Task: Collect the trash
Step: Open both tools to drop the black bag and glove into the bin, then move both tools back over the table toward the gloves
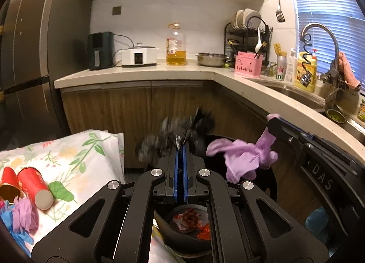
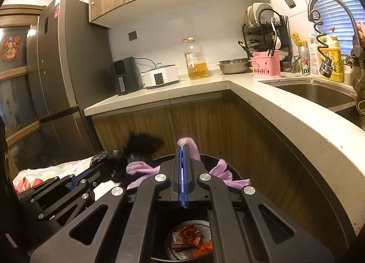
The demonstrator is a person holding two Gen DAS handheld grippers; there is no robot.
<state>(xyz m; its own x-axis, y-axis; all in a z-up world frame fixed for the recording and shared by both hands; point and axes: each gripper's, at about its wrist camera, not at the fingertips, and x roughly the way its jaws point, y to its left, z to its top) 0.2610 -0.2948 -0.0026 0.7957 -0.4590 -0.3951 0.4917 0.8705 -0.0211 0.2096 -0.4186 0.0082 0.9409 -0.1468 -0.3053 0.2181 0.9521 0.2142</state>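
Hovering over a black trash bin [image 2: 237, 175] beside the kitchen cabinets, both grippers are carrying rubbish. The left gripper [image 1: 181, 146] is grasping a crumpled black plastic bag [image 1: 182, 133], its blue-padded fingers [image 1: 176, 171] clenched on the bag's gathered edge while the rest is blurring above and to the left of the tips. The right gripper [image 2: 182, 149] is grasping a purple disposable glove [image 1: 244, 158], its fingers [image 2: 186, 171] pinched tight on the thin material, which is showing as a strip between the pads and is hanging down on either side over the bin's opening. In the left wrist view the right gripper is reaching in from the right with the glove dangling from its tip, just beside the black bag. Inside the bin, crumpled red and white wrappers [image 2: 189, 238] are lying on the bottom. To the left, a tabletop covered with a floral cloth [image 1: 68, 155] is carrying two red cylindrical tubes [image 1: 34, 187], another bunched purple glove [image 1: 22, 215] and something blue at the cloth's near edge. Behind, the kitchen counter [image 2: 205, 86] is holding a large oil bottle [image 2: 196, 60], a steel bowl [image 2: 233, 65] and a pink utensil caddy [image 2: 265, 65] near the sink [image 2: 314, 92].
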